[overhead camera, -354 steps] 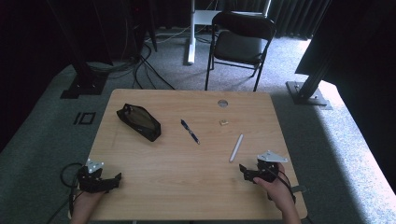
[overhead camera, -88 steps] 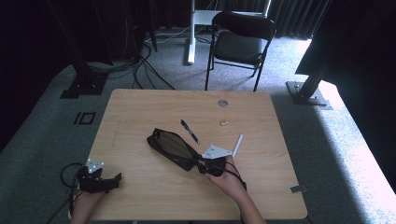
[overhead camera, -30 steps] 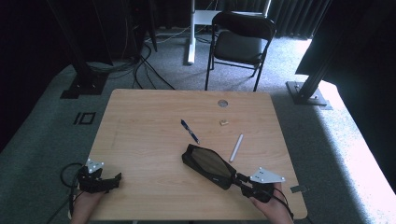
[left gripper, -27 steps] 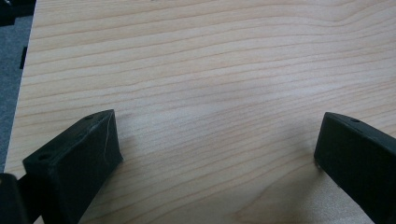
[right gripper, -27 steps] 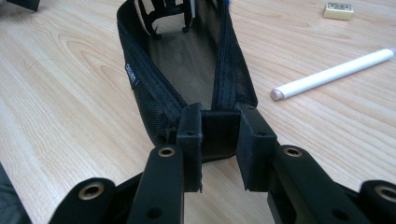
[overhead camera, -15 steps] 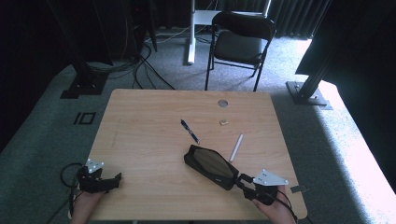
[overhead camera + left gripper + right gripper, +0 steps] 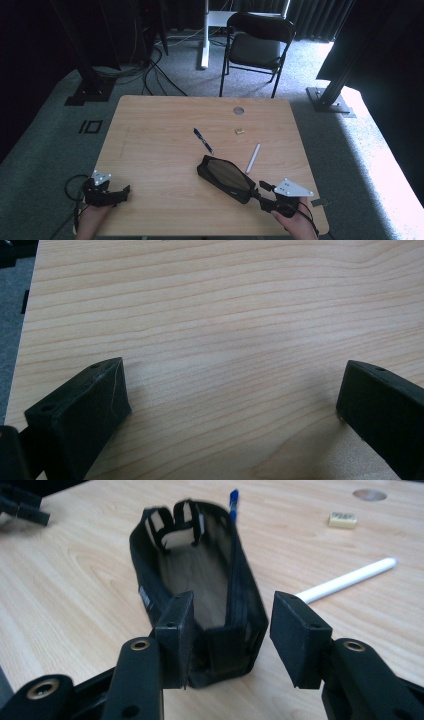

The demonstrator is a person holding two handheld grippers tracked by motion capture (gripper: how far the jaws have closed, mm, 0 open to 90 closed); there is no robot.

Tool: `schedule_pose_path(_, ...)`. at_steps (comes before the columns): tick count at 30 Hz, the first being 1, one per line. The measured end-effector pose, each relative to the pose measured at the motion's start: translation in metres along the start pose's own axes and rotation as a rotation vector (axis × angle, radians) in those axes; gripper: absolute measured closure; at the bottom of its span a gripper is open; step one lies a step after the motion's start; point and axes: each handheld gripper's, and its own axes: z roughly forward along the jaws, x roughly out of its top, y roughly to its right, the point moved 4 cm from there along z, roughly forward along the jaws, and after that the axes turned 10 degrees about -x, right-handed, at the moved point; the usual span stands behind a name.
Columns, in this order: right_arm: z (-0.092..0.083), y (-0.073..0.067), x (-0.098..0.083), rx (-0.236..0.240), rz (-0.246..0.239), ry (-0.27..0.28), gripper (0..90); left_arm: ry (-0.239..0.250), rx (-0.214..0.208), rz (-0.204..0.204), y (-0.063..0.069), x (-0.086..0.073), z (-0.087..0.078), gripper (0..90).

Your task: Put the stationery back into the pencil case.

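Resting at the near left corner of the wooden table (image 7: 150, 150), the left gripper (image 7: 111, 192) had its jaws spread wide over bare wood, nothing between them, as the left gripper view showed. At the near right edge the right gripper (image 7: 260, 192) pointed toward the table's middle, its jaws having just been opening. In the right gripper view the near end of the black mesh pencil case (image 7: 200, 595) sat between the jaws: the left pad lay against the case's side, while the right pad stood clear of it with a gap, so the case was no longer pinched. The case lay on the table, open at the top, running away from the gripper at a slant toward the centre.

Just beyond the case's right side lay a white pen (image 7: 253, 158), near but apart. A blue pen (image 7: 203, 141) lay just past the far end of the case. Farther off sat a small tan eraser (image 7: 240, 131), and beyond it a round grey cap (image 7: 238, 110) set in the tabletop. Behind the table stood a black folding chair (image 7: 257, 42).
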Motion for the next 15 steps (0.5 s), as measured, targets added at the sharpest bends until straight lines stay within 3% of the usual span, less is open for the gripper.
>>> schedule_pose_path(5,-0.001,0.003,0.011,-0.020,0.022,0.048,50.2,0.000,0.000,0.000,0.000,0.000,0.000,0.6)
schedule_pose_path(15,0.009,0.021,0.026,-0.117,0.061,0.094,50.9,0.000,0.000,0.000,0.000,0.000,0.000,0.6)
